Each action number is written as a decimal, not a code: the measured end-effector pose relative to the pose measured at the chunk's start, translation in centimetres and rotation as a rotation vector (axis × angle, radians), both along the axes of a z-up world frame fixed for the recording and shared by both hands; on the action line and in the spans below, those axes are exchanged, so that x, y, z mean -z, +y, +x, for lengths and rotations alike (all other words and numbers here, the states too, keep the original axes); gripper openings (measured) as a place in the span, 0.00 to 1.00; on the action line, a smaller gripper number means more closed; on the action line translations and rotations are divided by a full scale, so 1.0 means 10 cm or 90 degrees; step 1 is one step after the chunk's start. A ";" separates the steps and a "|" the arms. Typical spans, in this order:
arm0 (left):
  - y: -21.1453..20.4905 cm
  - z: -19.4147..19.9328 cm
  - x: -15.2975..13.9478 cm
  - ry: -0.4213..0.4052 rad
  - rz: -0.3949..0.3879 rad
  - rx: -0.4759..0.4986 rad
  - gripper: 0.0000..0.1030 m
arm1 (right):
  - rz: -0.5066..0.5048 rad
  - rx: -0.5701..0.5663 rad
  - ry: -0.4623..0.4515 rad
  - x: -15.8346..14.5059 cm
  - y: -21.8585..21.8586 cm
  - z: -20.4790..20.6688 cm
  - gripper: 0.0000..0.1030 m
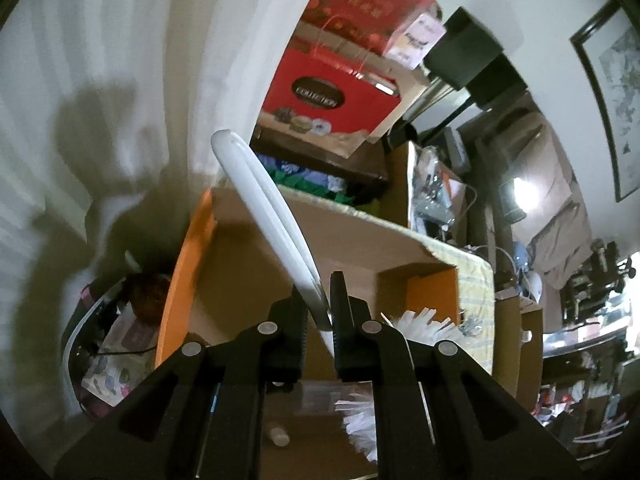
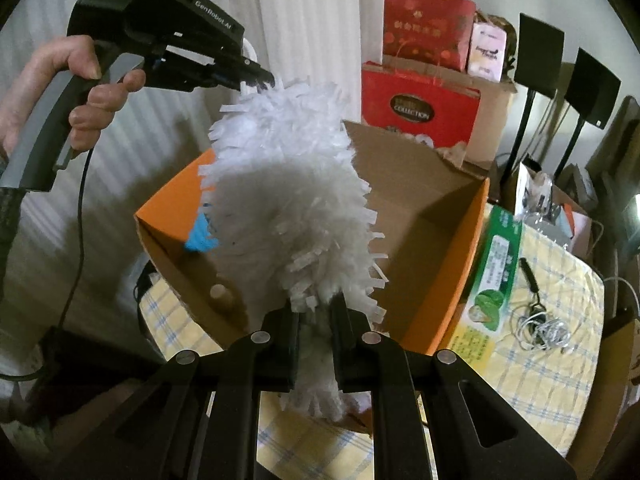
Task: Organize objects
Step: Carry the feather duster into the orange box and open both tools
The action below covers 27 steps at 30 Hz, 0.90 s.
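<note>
A white fluffy duster (image 2: 288, 208) hangs over an open orange cardboard box (image 2: 452, 264). My right gripper (image 2: 316, 316) is shut on the duster's fluffy head at its near end. My left gripper (image 1: 318, 308) is shut on the duster's white plastic handle (image 1: 264, 208), which sticks up and away; its fringes (image 1: 416, 326) show below the fingers. In the right wrist view the left gripper (image 2: 256, 78) sits at the duster's far top end, held by a hand. A blue item (image 2: 200, 236) and a small cork-like piece (image 2: 220, 294) lie in the box.
The box (image 1: 248, 280) stands on a table with a yellow checked cloth (image 2: 540, 320). A green packet (image 2: 496, 264), a black pen and a tangled white cable (image 2: 544, 328) lie to its right. Red gift bags (image 2: 420, 108) and black stands are behind. A white curtain hangs left.
</note>
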State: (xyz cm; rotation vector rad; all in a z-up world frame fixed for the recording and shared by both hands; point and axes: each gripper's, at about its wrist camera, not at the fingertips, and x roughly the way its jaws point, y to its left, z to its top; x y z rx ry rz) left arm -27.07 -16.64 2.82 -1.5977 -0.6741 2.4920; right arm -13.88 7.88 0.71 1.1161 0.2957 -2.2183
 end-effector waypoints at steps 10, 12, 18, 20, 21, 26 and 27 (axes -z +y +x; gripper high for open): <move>-0.03 -0.15 0.49 -0.065 0.007 0.001 0.11 | 0.025 0.013 -0.036 0.27 -0.04 -0.17 0.11; -0.01 -0.18 0.56 -0.077 0.003 0.001 0.11 | 0.030 0.019 -0.044 0.33 -0.03 -0.20 0.11; 0.02 -0.25 0.68 -0.091 -0.011 0.012 0.22 | 0.037 0.029 -0.047 0.41 0.00 -0.27 0.11; 0.04 -0.24 0.66 -0.090 -0.029 0.019 0.25 | 0.033 0.038 -0.052 0.40 0.02 -0.29 0.11; 0.05 -0.23 0.65 -0.087 -0.035 0.020 0.29 | 0.034 0.042 -0.052 0.39 0.02 -0.31 0.11; 0.07 -0.14 0.53 -0.065 -0.057 0.028 0.41 | 0.031 0.050 -0.051 0.39 0.03 -0.31 0.24; 0.09 -0.12 0.50 -0.061 -0.067 0.032 0.45 | 0.031 0.054 -0.046 0.38 0.04 -0.30 0.27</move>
